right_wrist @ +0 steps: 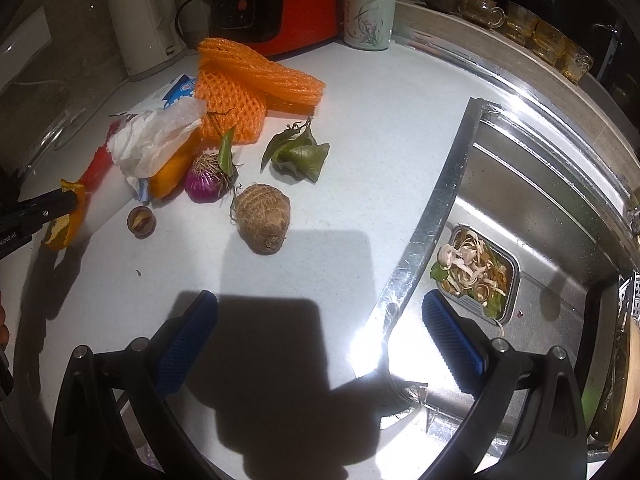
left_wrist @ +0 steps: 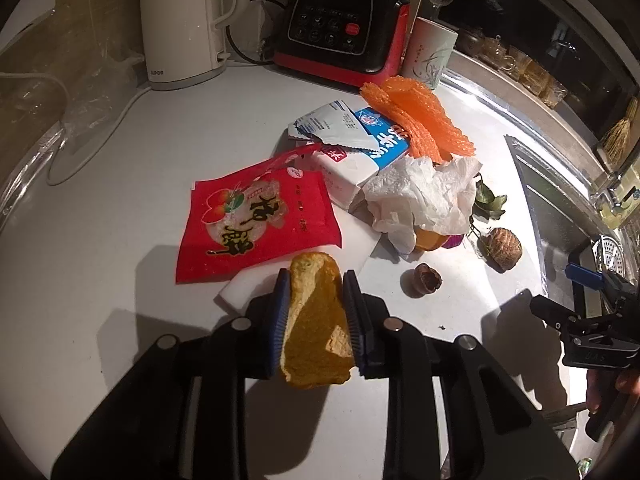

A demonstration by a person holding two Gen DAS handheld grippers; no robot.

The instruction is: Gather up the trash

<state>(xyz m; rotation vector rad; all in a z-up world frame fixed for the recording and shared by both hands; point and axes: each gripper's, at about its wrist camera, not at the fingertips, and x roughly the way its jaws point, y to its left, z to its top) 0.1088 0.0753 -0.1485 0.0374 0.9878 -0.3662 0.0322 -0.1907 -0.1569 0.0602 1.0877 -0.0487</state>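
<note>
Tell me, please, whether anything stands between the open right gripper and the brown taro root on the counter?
Nothing visible does. From the right gripper to the taro root there is only bare white counter in shadow. The onion, the leaves and the small nut shell lie beyond or beside it.

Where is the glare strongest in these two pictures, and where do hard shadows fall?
Right wrist view: glare burns out the sink rim; a blocky dark shadow lies on the counter between the open right gripper. Left wrist view: the orange peel is half shaded.
</note>
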